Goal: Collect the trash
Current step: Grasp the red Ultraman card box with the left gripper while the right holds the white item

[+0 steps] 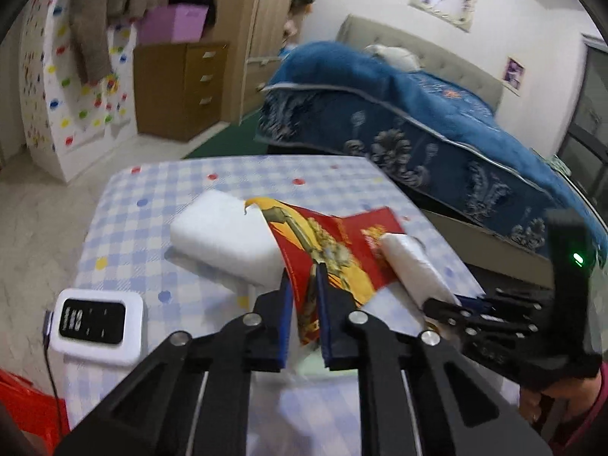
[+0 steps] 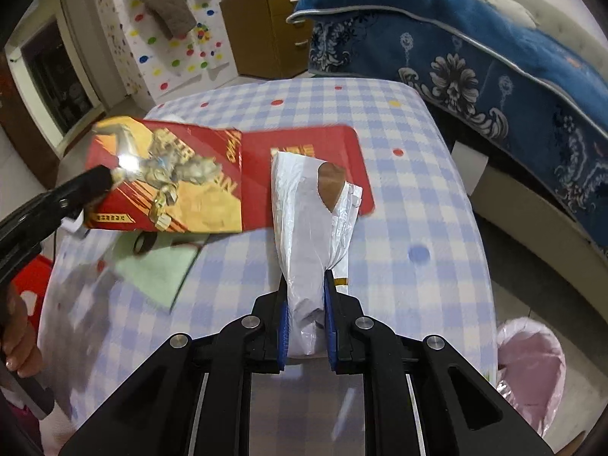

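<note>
1. Right now my left tool (image 1: 304, 285) is clamped on the lower edge of the red and yellow wrapper (image 1: 323, 243), holding it up off the checked bench (image 1: 152, 205); the sheet arches away from the pads and droops at its far end.
2. My right tool (image 2: 306, 296) is closed around the gathered neck of the white plastic bag (image 2: 304, 209), which lies stretched out along the bench with its far end resting on the wrapper's red flap (image 2: 304, 144).
3. I judge the wrapper to be light and glossy, semi-stiff like thin card (it keeps a curve instead of hanging limp). An edge pinch should hold, though slick print could slide out if I swing it.
4. The bag looks thin, soft and crinkly, nearly weightless. A grip on bunched film near the mouth seems safest to me; a single layer might tear or slip.
5. A white foam block (image 1: 224, 239) sits on the bench just behind the wrapper, probably very light and easy to crush.
6. A white timer (image 1: 95, 323) stands at the bench's near left, and a pink-lined bin (image 2: 532, 368) waits off its right edge.
</note>
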A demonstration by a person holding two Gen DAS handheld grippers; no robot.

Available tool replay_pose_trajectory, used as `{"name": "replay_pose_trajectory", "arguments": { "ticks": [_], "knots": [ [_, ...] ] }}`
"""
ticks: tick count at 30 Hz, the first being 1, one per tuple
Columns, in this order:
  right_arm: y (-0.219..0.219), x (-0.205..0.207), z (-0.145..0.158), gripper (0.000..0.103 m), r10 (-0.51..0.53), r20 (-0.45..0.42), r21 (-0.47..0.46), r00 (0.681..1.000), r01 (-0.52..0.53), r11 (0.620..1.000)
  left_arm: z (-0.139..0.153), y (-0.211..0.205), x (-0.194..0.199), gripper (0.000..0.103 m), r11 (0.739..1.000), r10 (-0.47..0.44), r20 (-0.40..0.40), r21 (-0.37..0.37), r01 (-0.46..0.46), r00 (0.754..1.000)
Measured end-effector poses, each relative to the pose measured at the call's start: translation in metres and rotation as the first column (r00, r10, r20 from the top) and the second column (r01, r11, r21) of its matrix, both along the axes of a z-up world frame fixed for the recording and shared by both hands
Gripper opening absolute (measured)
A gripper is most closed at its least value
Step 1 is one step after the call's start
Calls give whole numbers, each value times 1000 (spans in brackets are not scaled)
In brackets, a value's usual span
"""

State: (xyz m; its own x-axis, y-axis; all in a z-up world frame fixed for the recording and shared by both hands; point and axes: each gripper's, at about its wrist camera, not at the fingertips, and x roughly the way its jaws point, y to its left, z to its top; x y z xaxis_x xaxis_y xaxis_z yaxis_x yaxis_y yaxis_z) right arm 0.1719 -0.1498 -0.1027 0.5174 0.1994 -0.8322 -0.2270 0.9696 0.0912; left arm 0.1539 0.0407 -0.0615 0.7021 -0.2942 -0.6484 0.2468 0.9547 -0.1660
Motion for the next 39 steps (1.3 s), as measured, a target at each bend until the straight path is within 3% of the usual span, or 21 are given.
{"name": "replay_pose_trajectory", "arguments": {
  "ticks": [8,14,16,17,18,19,23,27,31,35,39],
  "knots": [
    [-13,-48,1,16,13,-9,28,1000,-13,1000,-9,-37,-73,5,991,-96,31,92,92,995],
    [-10,-73,6,16,46,13,46,999,-46,998,-20,-61,-102,4,966,-167,26,206,158,986],
    [-9,-75,3,16,50,4,41,999,-50,998,-20,-62,-104,13,962,-172,35,219,161,984],
    [-9,-76,3,16,53,1,44,999,-53,998,-18,-62,-103,29,963,-171,43,217,158,984],
    [-8,-76,2,16,58,-2,43,998,-58,997,-17,-61,-102,53,967,-164,53,208,149,985],
    [-7,-75,2,16,64,-3,40,998,-64,997,-14,-58,-99,57,973,-154,61,182,140,986],
    [1,-73,0,16,96,-8,9,995,-96,995,-15,-43,-82,64,992,-106,-27,71,107,994],
    [4,-71,1,16,109,-15,-23,994,-109,994,-23,-32,-88,64,991,-56,-108,111,68,993],
    [3,-72,0,17,112,-16,-31,994,-113,993,-15,-15,-96,71,993,-2,-84,120,12,996],
    [2,-77,4,17,108,5,-5,994,-108,994,-14,-4,-76,71,993,33,-84,118,-23,996],
    [6,-79,10,17,121,24,30,992,-122,992,-29,-4,-46,71,994,20,-144,109,-4,989]
  ]
}}
